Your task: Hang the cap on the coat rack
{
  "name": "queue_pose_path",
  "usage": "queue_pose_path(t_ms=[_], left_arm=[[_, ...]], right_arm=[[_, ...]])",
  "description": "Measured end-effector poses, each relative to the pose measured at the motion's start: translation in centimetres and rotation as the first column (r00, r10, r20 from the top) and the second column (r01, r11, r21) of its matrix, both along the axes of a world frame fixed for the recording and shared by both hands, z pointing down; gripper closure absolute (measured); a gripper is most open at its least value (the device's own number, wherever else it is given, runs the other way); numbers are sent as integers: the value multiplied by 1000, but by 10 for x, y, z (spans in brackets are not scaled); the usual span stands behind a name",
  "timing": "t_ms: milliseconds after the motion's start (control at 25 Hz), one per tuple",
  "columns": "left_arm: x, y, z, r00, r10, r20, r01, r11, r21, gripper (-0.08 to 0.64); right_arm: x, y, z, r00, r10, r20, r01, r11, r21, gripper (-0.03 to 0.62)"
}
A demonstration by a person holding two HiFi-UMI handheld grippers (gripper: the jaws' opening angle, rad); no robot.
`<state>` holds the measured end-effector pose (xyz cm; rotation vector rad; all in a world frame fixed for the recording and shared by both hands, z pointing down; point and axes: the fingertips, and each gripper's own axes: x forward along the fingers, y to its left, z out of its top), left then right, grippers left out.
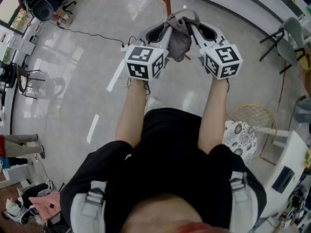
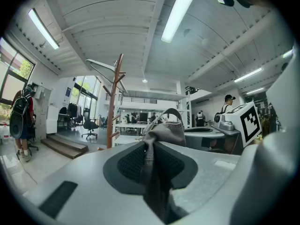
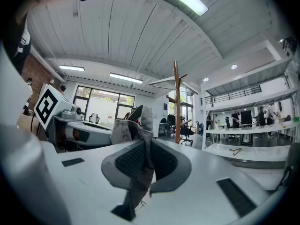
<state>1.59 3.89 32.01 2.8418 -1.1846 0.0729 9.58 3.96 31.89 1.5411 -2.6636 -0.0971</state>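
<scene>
Pinching cap (image 1: 180,41) by opposite edges in clenched jaws of left gripper (image 1: 166,30) and right gripper (image 1: 198,29); soft, light, floppy, likely sagging.

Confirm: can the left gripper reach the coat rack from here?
Probably not yet. The coat rack stands well ahead with nothing seen between, but the left gripper and right gripper both have jaws shut on the cap; a step closer looks needed.
</scene>
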Motion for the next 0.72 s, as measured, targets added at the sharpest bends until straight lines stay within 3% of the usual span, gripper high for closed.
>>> queue_pose_path(t_ms=[160, 320, 720], left_arm=[[5, 1, 1, 1000, 0, 4, 0, 1000, -2, 508], [15, 1, 4, 1000, 7, 11, -6, 1000, -3, 508], [31, -6, 4, 999, 16, 37, -16, 1000, -8, 508]], right_arm=[[5, 0, 1, 1000, 5, -16, -5, 1000, -3, 569], [19, -6, 7, 998, 68, -1, -68, 998, -14, 568], [34, -15, 9, 997, 76, 0, -76, 997, -16, 563]])
